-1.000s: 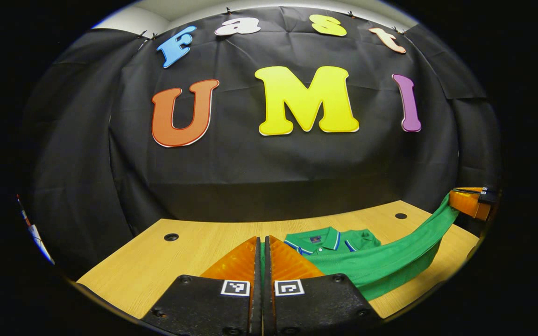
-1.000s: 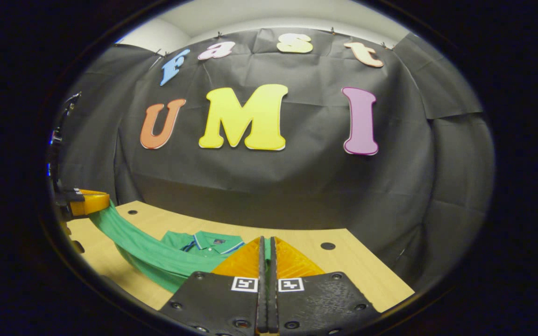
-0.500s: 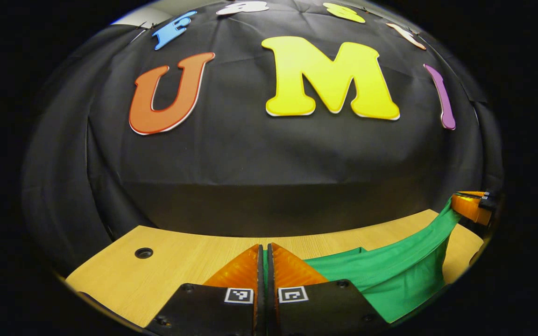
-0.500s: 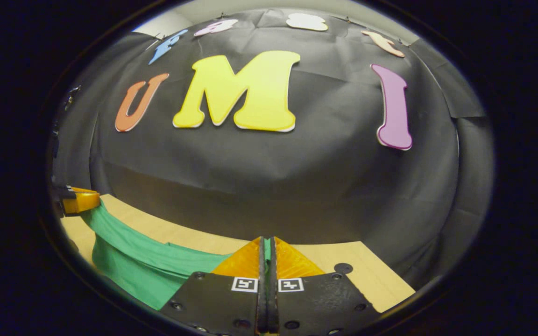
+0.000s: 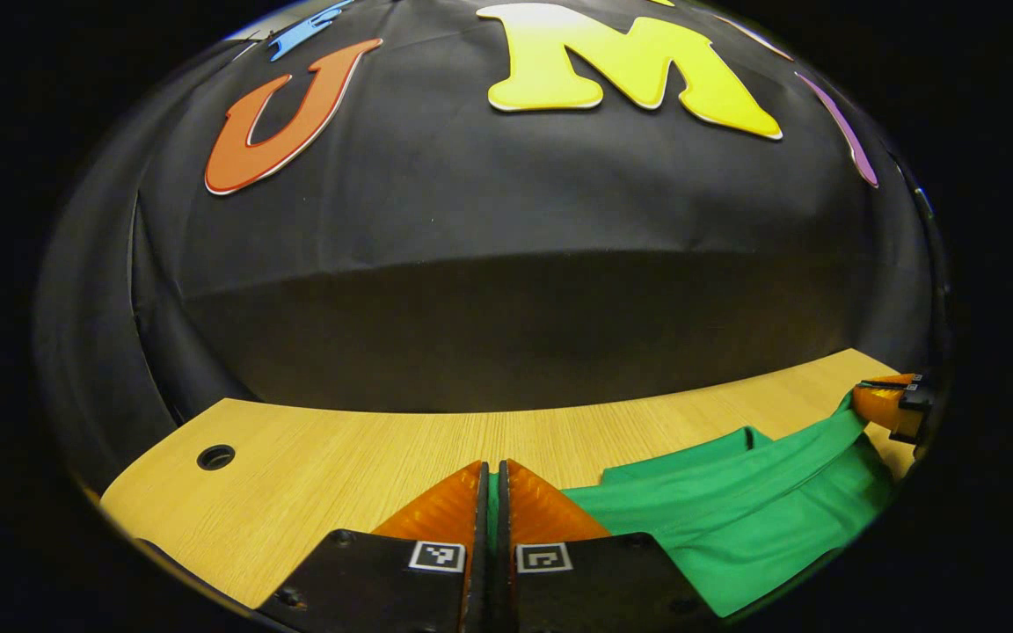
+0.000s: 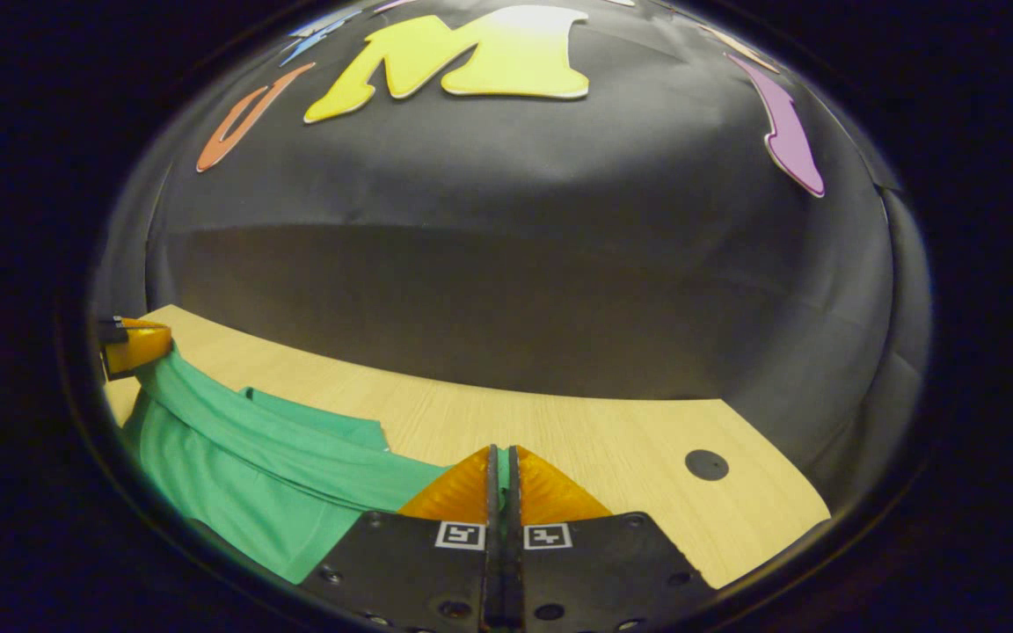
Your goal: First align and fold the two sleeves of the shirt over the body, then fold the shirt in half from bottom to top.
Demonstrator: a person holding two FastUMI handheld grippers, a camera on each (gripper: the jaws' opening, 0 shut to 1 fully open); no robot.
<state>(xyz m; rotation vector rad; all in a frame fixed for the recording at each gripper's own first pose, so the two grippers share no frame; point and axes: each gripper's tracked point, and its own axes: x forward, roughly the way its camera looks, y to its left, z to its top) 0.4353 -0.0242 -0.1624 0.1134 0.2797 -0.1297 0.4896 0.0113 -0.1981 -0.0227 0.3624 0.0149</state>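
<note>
shirt: green, folded over itself
edge: a strip of it is stretched taut
place: lying on the wooden table, at its far part

1. In the left gripper view, the table is bare wood at the lower left, with one small hole.
2. The green shirt covers the lower right.
3. The black wall cloth closes the far edge.

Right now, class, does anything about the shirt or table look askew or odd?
Nothing stands out. The green shirt lies on the wooden table, its edge pinched by the left tool and right tool.
</note>
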